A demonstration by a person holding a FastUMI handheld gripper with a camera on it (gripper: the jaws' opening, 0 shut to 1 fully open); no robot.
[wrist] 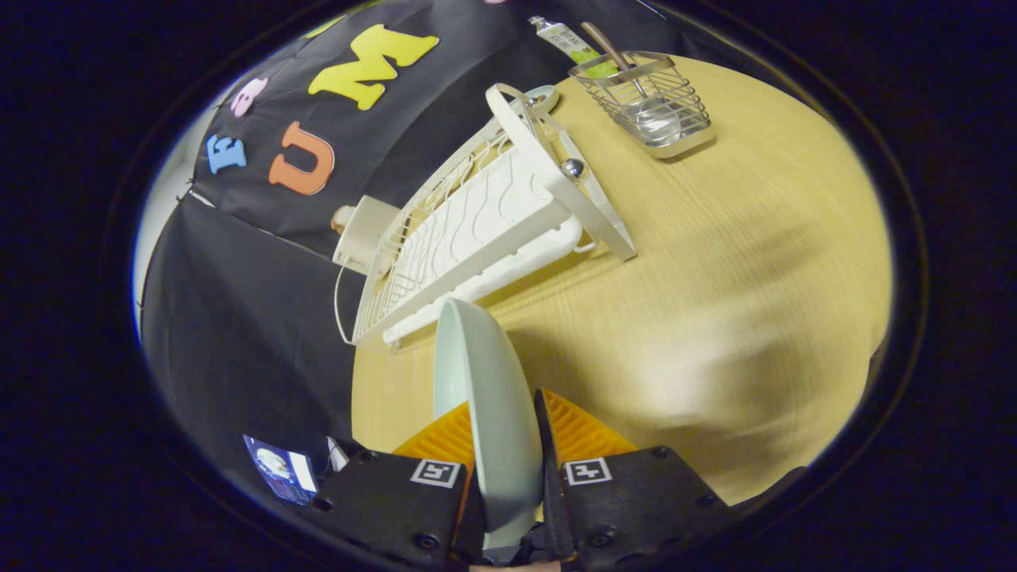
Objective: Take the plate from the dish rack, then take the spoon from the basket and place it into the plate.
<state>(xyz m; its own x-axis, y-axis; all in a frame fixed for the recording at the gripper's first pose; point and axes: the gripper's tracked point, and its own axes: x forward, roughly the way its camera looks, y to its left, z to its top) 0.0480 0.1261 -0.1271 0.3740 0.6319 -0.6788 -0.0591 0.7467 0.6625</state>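
Wooden counter (715, 278) beneath; hand-held gripper (508, 445) clamped on plate (489, 397), held on edge off dish rack (477, 230). Far ahead by counter's far edge: spoon (628, 71) upright in basket (647, 99).

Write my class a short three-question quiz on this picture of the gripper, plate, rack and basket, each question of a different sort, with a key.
1. True or false: the gripper jaws are closed on the plate.
2. Where is the spoon? A) on the plate B) in the wire basket C) on the dish rack
3. Fill in: the plate is held on ____, out of the rack, over the wooden table.

Key: 1 true; 2 B; 3 edge.
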